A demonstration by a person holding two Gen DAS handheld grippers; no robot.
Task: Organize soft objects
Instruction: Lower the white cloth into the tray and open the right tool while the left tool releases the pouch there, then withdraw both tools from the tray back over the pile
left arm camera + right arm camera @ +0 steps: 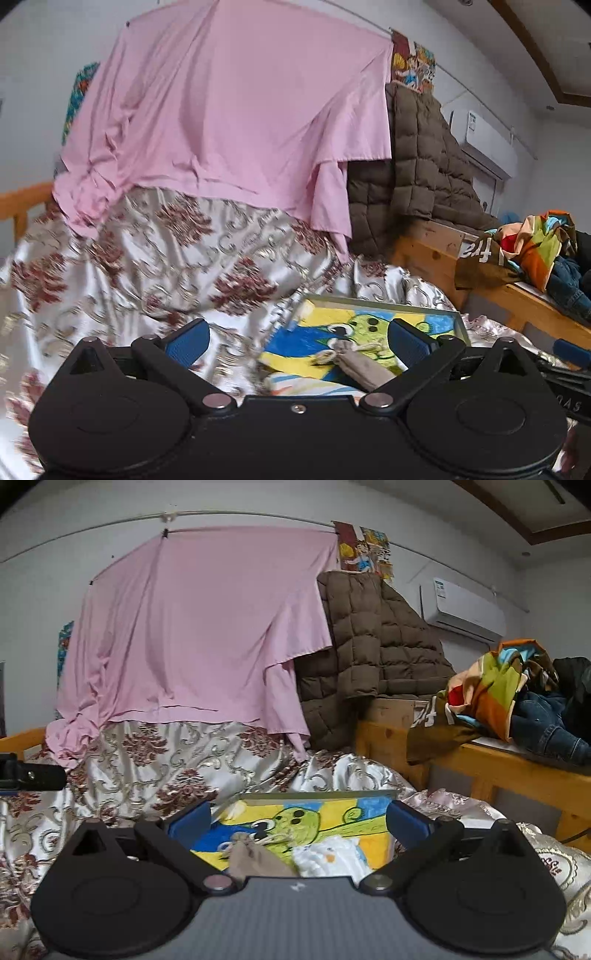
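Observation:
A grey-brown drawstring pouch point(364, 367) lies on a framed cartoon picture point(325, 332) on the bed. It also shows in the right wrist view point(255, 858), next to a white soft cloth item point(332, 856) on the same picture point(332, 812). My left gripper point(297, 341) is open and empty, above the bedspread just left of the picture. My right gripper point(297, 819) is open and empty, above the pouch and white item.
A floral satin bedspread point(155, 258) covers the bed. A pink sheet point(229, 110) hangs behind it, and a brown quilted jacket point(373, 657) beside that. A wooden shelf point(517, 771) at right holds a pile of colourful clothes point(509, 690). An air conditioner point(465, 609) is on the wall.

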